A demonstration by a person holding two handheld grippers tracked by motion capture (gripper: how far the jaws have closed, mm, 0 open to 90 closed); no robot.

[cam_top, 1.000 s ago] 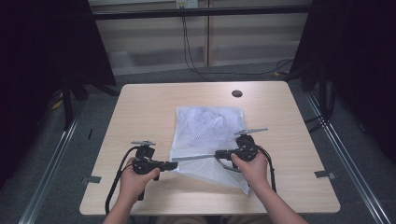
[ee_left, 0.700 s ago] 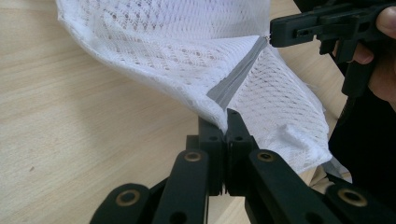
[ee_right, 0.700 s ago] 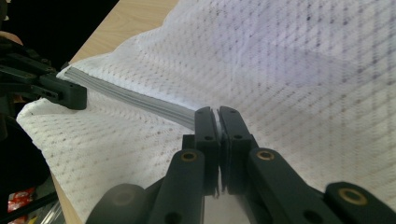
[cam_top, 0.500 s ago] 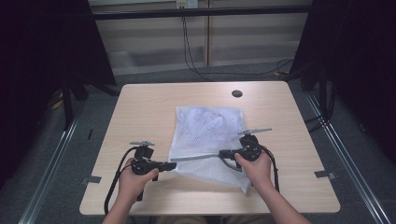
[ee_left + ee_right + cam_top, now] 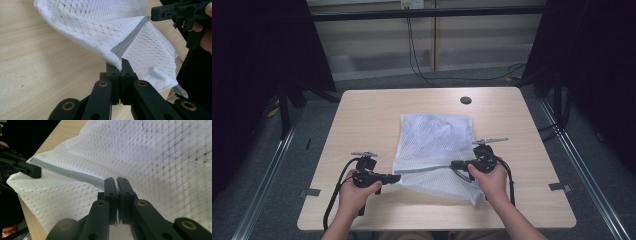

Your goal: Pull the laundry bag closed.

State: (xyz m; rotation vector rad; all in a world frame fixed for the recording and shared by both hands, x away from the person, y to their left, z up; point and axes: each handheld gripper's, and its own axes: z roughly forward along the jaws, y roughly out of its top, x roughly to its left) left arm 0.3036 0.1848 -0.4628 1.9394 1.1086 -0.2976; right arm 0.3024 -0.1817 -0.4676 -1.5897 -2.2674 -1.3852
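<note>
A white mesh bag (image 5: 434, 135) lies on the wooden table (image 5: 362, 120), its near part lifted. A grey zipper (image 5: 427, 169) runs taut across it between the two grippers. My left gripper (image 5: 398, 177) is shut on the zipper's left end at the bag's corner; in the left gripper view the jaws (image 5: 121, 63) pinch mesh and zipper tape (image 5: 128, 41). My right gripper (image 5: 454, 164) is shut on the zipper farther right, and its jaws (image 5: 117, 182) clamp the zipper (image 5: 70, 173) over the mesh (image 5: 162, 157). Each gripper view shows the other gripper (image 5: 152, 13) (image 5: 37, 171) farther off.
A small black round cap (image 5: 465, 100) sits near the table's far edge. Dark curtains hang at both sides, and cables run over the floor behind the table. Bare tabletop lies to the left of the bag and along the front edge (image 5: 437, 220).
My right gripper has shifted slightly to the right along the zipper line, so the stretch of zipper between the grippers is longer. The left gripper has stayed put.
</note>
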